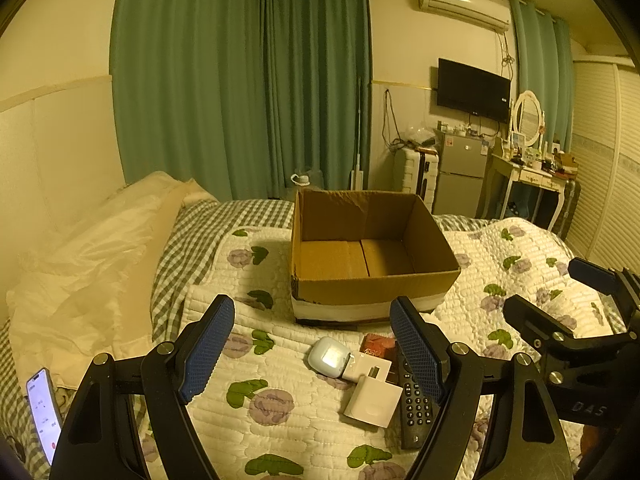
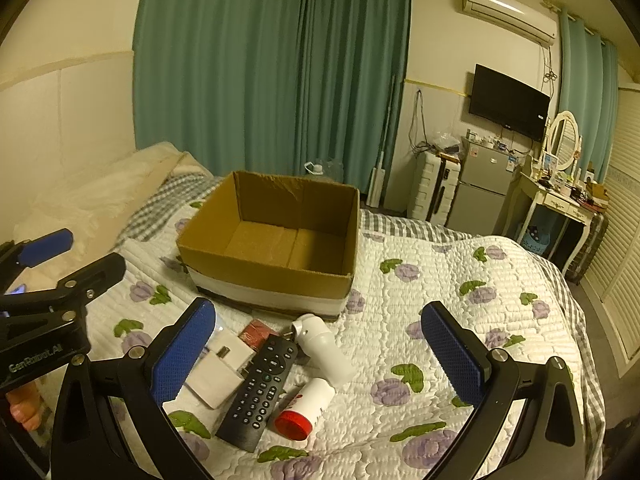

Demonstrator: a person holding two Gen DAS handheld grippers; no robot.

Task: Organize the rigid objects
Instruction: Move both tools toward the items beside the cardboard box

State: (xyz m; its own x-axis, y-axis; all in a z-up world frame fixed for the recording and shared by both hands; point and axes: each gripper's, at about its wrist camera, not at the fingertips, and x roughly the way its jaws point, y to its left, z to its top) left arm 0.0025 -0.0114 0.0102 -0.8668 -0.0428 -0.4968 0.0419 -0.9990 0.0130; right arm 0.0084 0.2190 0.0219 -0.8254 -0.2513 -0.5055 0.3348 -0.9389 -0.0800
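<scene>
An open, empty cardboard box (image 1: 372, 284) (image 2: 276, 280) stands on the floral quilt. In front of it lie a pale blue earbud case (image 1: 327, 357), two white boxes (image 1: 374, 400) (image 2: 214, 380), a small red box (image 1: 378, 345) (image 2: 256, 330), a black remote (image 2: 260, 388) (image 1: 414, 404), a white bottle-like device (image 2: 324, 346) and a white bottle with a red cap (image 2: 304, 408). My left gripper (image 1: 312, 344) is open above the earbud case and white boxes. My right gripper (image 2: 320, 356) is open above the remote and bottles.
A phone (image 1: 42, 412) with a lit screen lies at the bed's left edge near white pillows (image 1: 80, 264). Green curtains, a fridge (image 2: 480, 188), a suitcase and a dressing table (image 2: 560, 200) stand beyond the bed's far side.
</scene>
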